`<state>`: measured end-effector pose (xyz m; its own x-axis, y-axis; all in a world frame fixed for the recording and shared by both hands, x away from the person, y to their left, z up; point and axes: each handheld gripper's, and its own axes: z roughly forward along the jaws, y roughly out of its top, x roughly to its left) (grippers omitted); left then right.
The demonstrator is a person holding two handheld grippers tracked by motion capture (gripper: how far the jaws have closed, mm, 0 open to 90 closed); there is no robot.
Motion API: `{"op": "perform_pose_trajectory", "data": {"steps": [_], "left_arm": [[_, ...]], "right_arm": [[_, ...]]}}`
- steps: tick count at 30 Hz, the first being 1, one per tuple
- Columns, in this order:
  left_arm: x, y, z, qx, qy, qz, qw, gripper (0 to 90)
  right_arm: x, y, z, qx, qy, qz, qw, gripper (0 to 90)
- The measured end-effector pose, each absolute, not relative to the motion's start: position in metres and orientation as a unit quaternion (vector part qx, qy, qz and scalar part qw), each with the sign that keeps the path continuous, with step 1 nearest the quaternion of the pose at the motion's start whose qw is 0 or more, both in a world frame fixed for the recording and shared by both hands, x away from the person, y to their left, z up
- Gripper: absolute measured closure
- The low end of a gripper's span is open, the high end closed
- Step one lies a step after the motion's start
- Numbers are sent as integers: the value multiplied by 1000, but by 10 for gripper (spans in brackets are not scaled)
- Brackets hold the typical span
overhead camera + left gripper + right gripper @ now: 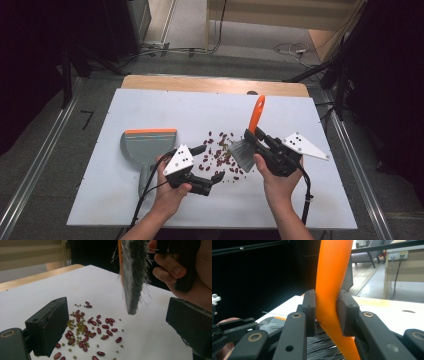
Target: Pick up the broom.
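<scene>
My right gripper (251, 141) clamps the brush (248, 140); my left gripper (210, 162) gapes wide beside the beans (220, 150), dustpan (146, 145) just left.

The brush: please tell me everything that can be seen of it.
The brush has a curved orange handle, plastic by its look, and a head of grey bristles. The right gripper is shut on the handle, one jaw on each side. The handle points away from the person, and the bristles hang down, just above the white table and beside the scattered beans. In the left gripper view the bristle tips do not touch them.
</scene>
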<state>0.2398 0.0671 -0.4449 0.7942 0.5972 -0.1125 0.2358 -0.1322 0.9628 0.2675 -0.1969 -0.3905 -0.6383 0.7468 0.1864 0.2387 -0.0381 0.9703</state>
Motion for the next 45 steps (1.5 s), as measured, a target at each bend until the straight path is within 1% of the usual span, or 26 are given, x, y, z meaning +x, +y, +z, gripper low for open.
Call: {"op": "perform_pose_trajectory", "data": {"steps": [5,7,12,17,22,24,26,28,32,36,37,38,40,45], "left_arm": [[239,62,-446,737,283,139,598,65],[237,58,-446,740,271,137,601,65],[238,53,-448,744,279,121,595,77],[239,44,-447,745,301,128,582,138],[240,41,-449,747,311,129,573,258],[240,40,-449,747,311,129,573,327],[240,39,-449,749,308,129,572,356],[239,36,-450,750,307,128,571,415],[239,36,-450,748,310,135,571,589],[239,38,-449,748,303,133,575,729],[239,39,-449,749,302,136,574,783],[241,42,-448,747,305,127,577,805],[242,43,-448,747,306,127,576,833],[243,47,-447,755,304,134,565,855]], "right_arm": [[264,-185,-392,363,669,618,199,693],[263,-181,-393,358,670,620,197,693],[260,-173,-394,353,671,624,189,693],[256,-164,-394,345,673,626,190,693],[251,-156,-396,339,679,621,197,693],[250,-154,-397,339,679,619,201,693],[250,-153,-397,340,679,619,202,692],[249,-152,-397,342,675,621,204,692],[248,-153,-397,343,671,622,213,692],[248,-155,-398,351,666,625,204,692],[249,-156,-398,351,665,627,203,692],[249,-157,-398,352,664,628,201,692],[248,-157,-397,350,664,630,201,692],[250,-155,-398,340,674,625,198,687]]}}
